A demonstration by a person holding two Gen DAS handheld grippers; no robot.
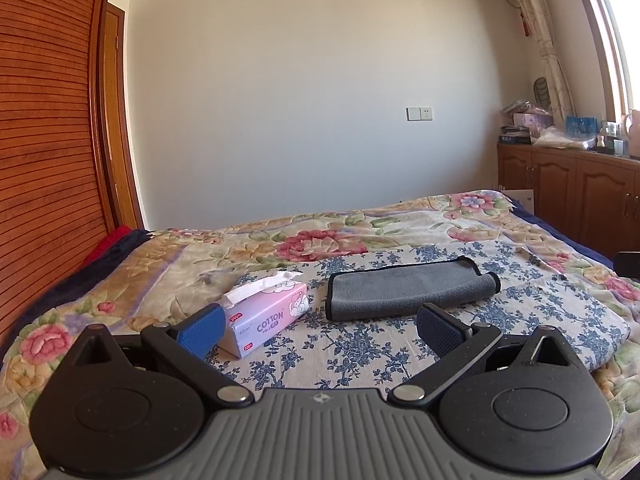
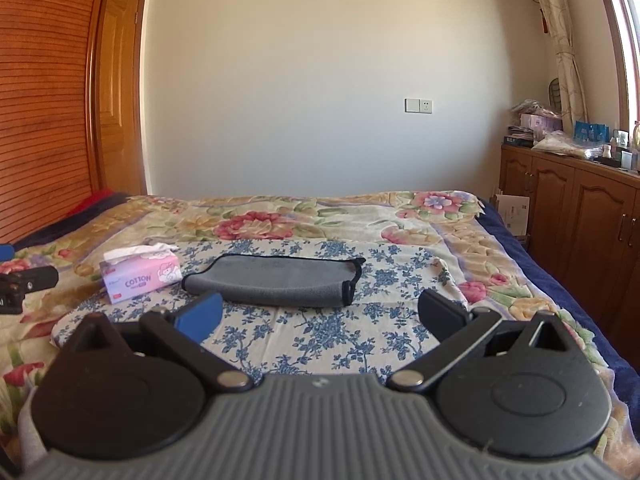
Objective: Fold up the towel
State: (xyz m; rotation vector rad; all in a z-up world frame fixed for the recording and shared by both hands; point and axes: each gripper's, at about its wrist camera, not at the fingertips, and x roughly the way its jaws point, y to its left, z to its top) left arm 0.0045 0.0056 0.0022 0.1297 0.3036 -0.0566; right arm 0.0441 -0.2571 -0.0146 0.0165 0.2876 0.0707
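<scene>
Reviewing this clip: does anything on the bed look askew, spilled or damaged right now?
Nothing spilled or damaged. The grey towel lies folded on the blue-flowered cloth, its right end curled up rather than flat. The tissue box sits beside it, apart, one tissue sticking out.

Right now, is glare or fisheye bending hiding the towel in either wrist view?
Left wrist view: grey towel sharp and evenly lit; window blown out, wardrobe bowed. Right wrist view: towel clear, same window glare at the edge only.

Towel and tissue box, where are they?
Towel [image 1: 404, 288]: left wrist view, middle of its grey top.
Tissue box [image 1: 266, 318]: left wrist view, pink side with the word COTTON.
</scene>
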